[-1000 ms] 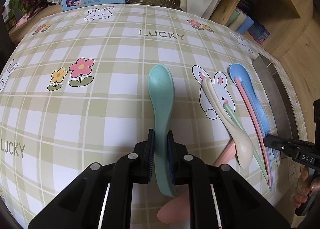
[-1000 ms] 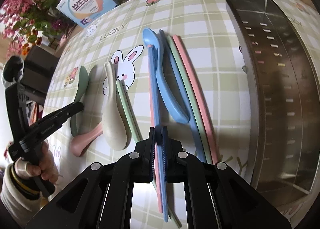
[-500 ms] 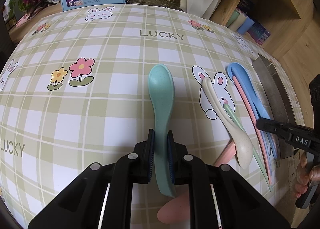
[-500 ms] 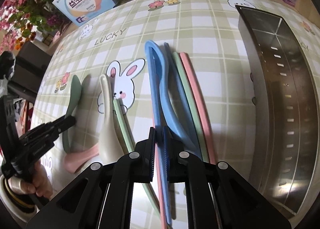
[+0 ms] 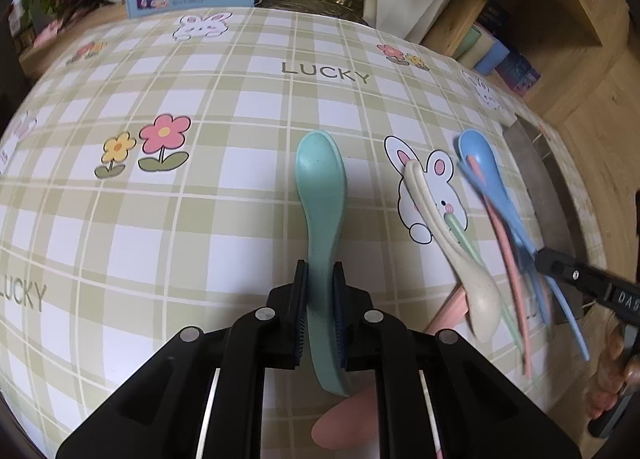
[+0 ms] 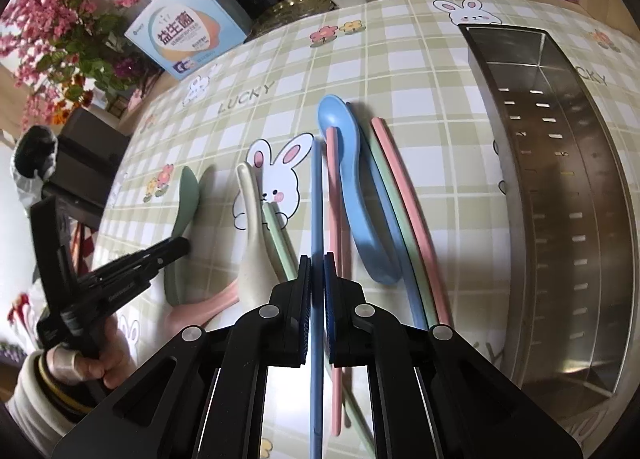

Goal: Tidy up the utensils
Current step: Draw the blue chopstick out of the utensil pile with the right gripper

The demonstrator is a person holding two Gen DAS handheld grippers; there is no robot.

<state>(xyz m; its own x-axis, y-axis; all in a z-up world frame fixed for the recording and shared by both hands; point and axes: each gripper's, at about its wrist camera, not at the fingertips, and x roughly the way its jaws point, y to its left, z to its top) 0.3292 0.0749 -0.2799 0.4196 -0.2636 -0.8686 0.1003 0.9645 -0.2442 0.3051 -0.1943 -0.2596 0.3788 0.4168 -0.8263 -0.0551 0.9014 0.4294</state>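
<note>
From the left wrist, the left tool (image 5: 320, 311) is clamped on the handle of the teal spoon (image 5: 322, 195), whose bowl points away over the checked tabletop (image 5: 200, 219). A cream spoon (image 5: 452, 243) lies right of the teal spoon; a pink spoon's (image 5: 344, 419) bowl shows under the tool — only this view shows it so near. The chopsticks further right are blurred.

From the right wrist, the right tool (image 6: 317, 299) grips a blue chopstick (image 6: 317, 195). Right of that chopstick lie a pink chopstick (image 6: 334, 187) and the blue spoon (image 6: 352, 187), then more chopsticks. A steel tray (image 6: 568, 195) — barely seen from the left wrist — sits further right. Boxes, flowers and cups stand beyond the tabletop.
</note>
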